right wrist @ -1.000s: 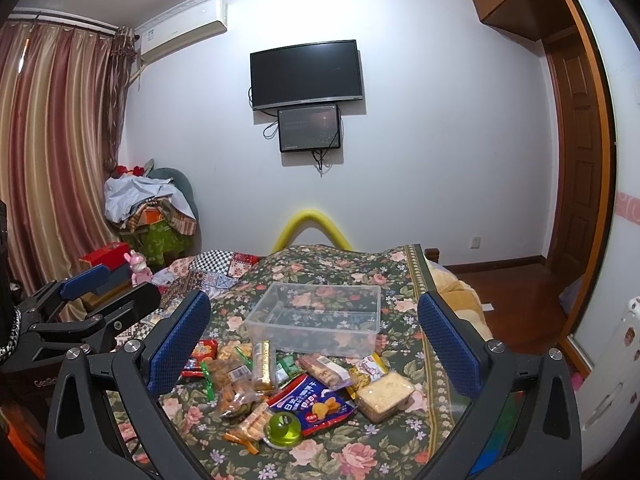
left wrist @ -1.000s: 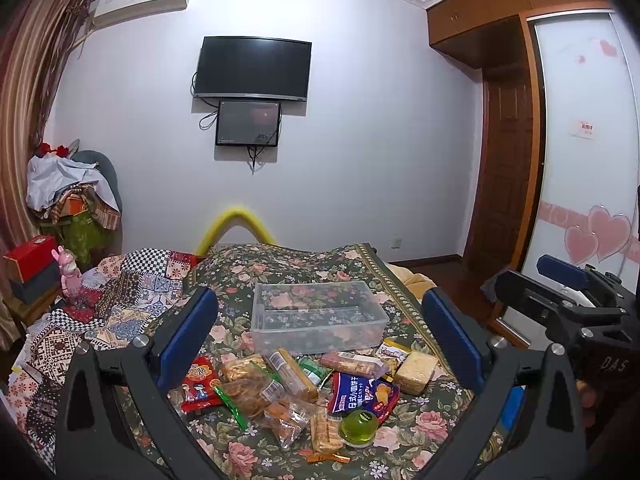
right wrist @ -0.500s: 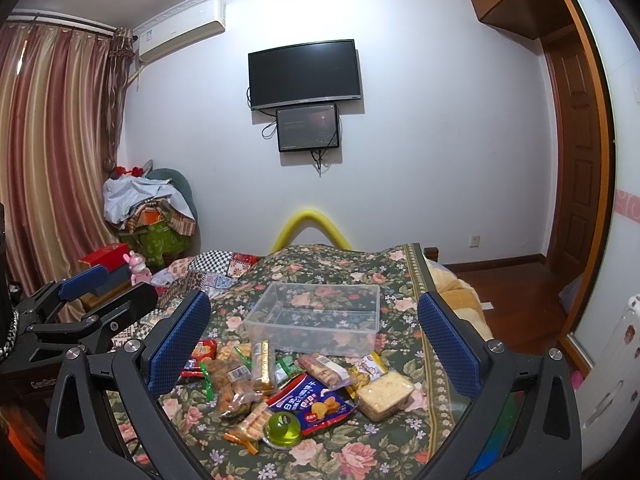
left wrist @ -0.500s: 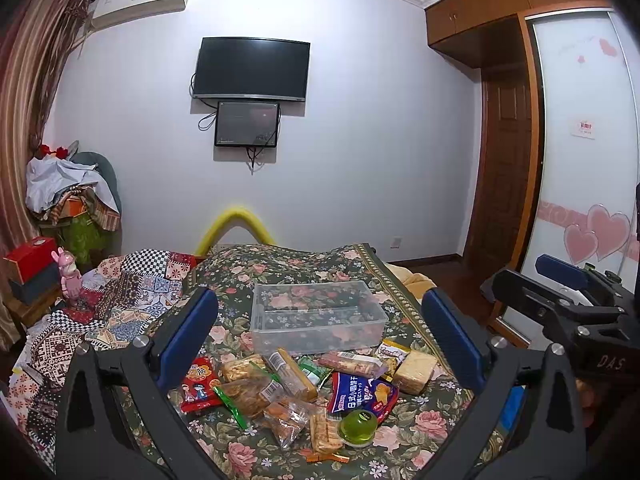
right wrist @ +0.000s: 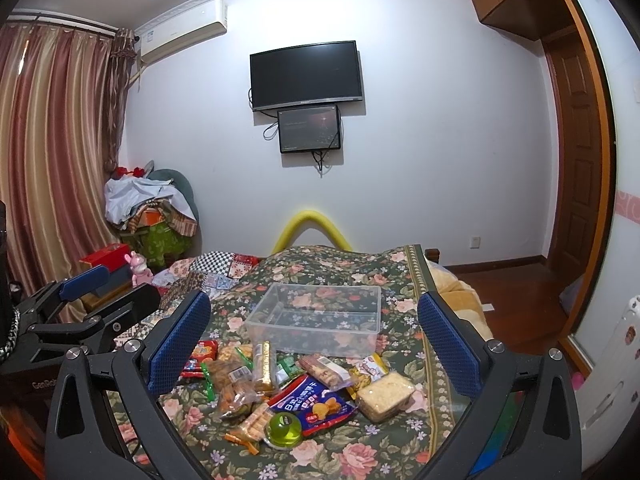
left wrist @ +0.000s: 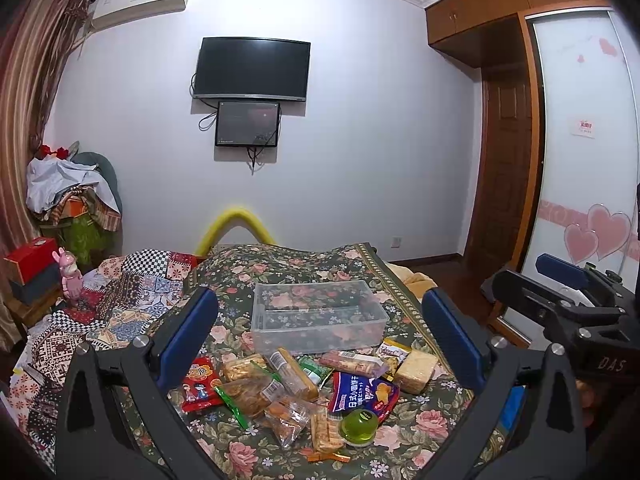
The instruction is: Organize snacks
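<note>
- The clear box (left wrist: 318,316) sits on the flowery bed (left wrist: 424,420) with nothing inside.
- The snacks (left wrist: 296,388) lie in a pile just in front of it.
- The left gripper (left wrist: 320,340) and right gripper (right wrist: 314,340) are both wide open, holding nothing, up above the pile.

Snack wrapper (left wrist: 362,396) print too small

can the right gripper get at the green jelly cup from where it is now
Probably yes. The right gripper is open and holds nothing, and the green jelly cup sits at the near edge of the snack pile, on top, nothing over it. Its far side rests against the blue biscuit bag, which may get nudged.
</note>
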